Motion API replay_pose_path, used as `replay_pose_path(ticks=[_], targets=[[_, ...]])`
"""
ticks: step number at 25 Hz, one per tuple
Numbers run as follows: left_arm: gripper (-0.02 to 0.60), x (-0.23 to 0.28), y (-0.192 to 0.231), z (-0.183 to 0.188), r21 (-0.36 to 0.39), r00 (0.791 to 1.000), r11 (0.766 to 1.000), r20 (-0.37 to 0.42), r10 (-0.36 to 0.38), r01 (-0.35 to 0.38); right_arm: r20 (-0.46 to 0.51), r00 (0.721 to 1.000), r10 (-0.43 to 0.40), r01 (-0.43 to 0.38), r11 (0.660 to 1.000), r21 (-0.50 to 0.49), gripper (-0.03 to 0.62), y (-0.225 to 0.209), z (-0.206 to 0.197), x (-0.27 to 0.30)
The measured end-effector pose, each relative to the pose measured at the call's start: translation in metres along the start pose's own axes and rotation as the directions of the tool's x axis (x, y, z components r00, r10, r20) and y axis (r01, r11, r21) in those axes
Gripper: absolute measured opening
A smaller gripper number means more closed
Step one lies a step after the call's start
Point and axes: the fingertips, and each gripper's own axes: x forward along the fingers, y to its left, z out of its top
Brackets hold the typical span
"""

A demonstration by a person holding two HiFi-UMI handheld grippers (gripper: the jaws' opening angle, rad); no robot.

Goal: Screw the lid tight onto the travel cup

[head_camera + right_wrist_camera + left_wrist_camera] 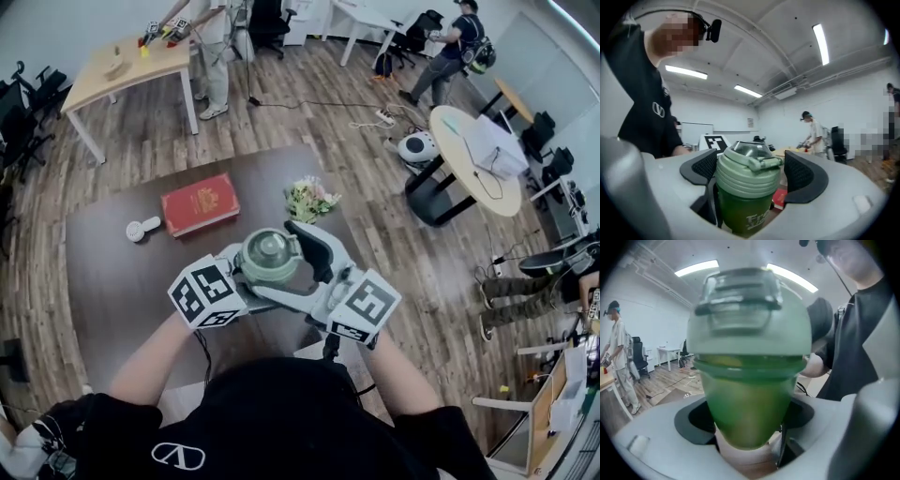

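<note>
The green travel cup (747,404) is held up over the table, upright, with its pale green lid (269,253) and clear dome on top. My left gripper (246,277) is shut on the cup's body; its dark pads (696,420) press both sides of the lower body. My right gripper (296,272) comes in from the right and closes round the ribbed lid (747,173), with a black pad (804,176) on either side of it. In the head view the lid hides the cup's body.
On the dark brown table (112,281) lie a red book (200,203), a small white round object (142,228) and a bunch of flowers (311,199). Behind are a light wooden table (127,70), a round table (473,150) and people standing.
</note>
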Motion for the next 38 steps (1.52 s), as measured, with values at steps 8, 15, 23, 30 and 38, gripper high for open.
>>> replay_pose_path(ticks=[8,15,23,30,38], targets=[[0.389,0.001,0.021,-0.009,0.019,0.988,0.989,-0.040,0.147,-0.146,-0.041,0.992,-0.122,0.122,0.992,-0.004,0.442,-0.011,-0.006,0.011],[0.391,0.005,0.020,-0.013,-0.033,0.984,0.984,-0.019,0.175,-0.176,-0.060,0.962,-0.268,0.271,0.961,0.053,0.445,-0.018,-0.015,0.008],[0.391,-0.017,0.040,-0.013,-0.109,0.963,0.961,0.067,0.261,-0.253,0.051,0.950,-0.307,0.304,0.950,0.069,0.443,-0.032,0.008,-0.029],[0.393,-0.064,0.069,-0.046,-0.115,0.871,0.874,0.090,0.482,-0.472,-0.107,0.878,-0.466,0.478,0.854,0.207,0.330,-0.072,-0.066,-0.090],[0.393,-0.095,0.071,-0.103,-0.159,0.765,0.764,0.065,0.641,-0.626,-0.140,0.674,-0.725,0.738,0.650,0.182,0.021,-0.107,-0.120,-0.167]])
